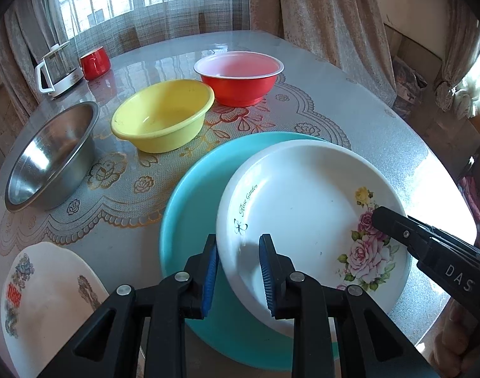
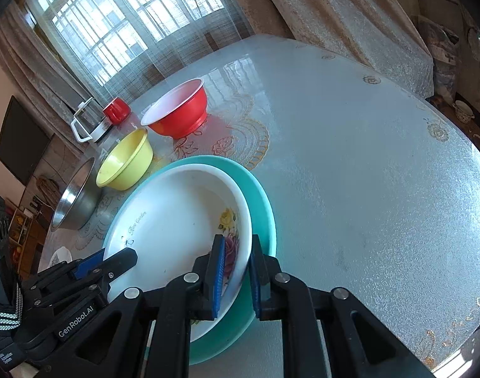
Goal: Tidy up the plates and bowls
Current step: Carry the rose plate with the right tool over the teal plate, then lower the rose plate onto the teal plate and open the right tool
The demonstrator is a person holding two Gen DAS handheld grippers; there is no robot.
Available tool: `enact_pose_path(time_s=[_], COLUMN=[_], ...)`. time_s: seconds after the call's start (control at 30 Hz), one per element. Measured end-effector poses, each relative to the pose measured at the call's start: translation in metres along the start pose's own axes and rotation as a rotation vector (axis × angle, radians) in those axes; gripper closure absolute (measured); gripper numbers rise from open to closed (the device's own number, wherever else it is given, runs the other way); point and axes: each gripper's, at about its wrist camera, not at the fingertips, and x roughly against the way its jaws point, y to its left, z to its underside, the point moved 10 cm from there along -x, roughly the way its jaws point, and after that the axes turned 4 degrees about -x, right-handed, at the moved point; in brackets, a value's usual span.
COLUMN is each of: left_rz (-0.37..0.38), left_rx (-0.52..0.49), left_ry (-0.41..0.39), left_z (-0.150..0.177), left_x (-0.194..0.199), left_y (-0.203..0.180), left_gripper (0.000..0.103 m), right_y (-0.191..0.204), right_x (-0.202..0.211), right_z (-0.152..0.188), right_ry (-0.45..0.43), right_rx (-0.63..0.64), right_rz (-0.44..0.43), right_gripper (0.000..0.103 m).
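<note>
A white rose-patterned plate (image 1: 303, 208) lies on a larger teal plate (image 1: 189, 208). My left gripper (image 1: 238, 271) straddles the white plate's near-left rim with a gap between pads and rim. My right gripper (image 2: 236, 271) straddles the same white plate (image 2: 176, 220) at its right rim, above the teal plate (image 2: 262, 208); its jaws are also apart. The right gripper shows in the left wrist view (image 1: 429, 249), the left one in the right wrist view (image 2: 91, 271). A steel bowl (image 1: 50, 157), a yellow bowl (image 1: 164, 113) and a red bowl (image 1: 240, 78) stand behind.
A second patterned plate (image 1: 47, 299) lies at the near left. A red mug (image 1: 95, 63) and a glass kettle (image 1: 57, 69) stand at the far left of the round table (image 1: 350, 100). Curtains and a window are behind. The table's right half (image 2: 366, 173) holds nothing.
</note>
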Motion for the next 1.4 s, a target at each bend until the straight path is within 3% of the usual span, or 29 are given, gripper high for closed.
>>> enact_pose_path(time_s=[0.23, 0.37, 0.87, 1.17, 1.4], left_rz=[-0.03, -0.028, 0.041, 0.034, 0.057], left_rx=[0.009, 0.01, 0.056, 0.063, 0.077], left_ry=[-0.007, -0.013, -0.052, -0.04, -0.102], left_z=[0.002, 0.002, 0.007, 0.017, 0.017], left_x=[0.004, 0.005, 0.021, 0.02, 0.044], left_y=[0.01, 0.013, 0.02, 0.025, 0.029], left_gripper=[0.078, 0.078, 0.079, 0.079, 0.079], right_y=[0.008, 0.014, 0.013, 0.024, 0.025], right_x=[-0.002, -0.006, -0.005, -0.006, -0.006], right_z=[0.002, 0.003, 0.005, 0.011, 0.012], right_ry=[0.008, 0.001, 0.017, 0.009, -0.011], right_rx=[-0.003, 0.04, -0.011, 0.086, 0.087], right_rz=[-0.013, 0.027, -0.019, 0.049, 0.082], right_gripper=[0.089, 0.089, 0.088, 0.088, 0.088])
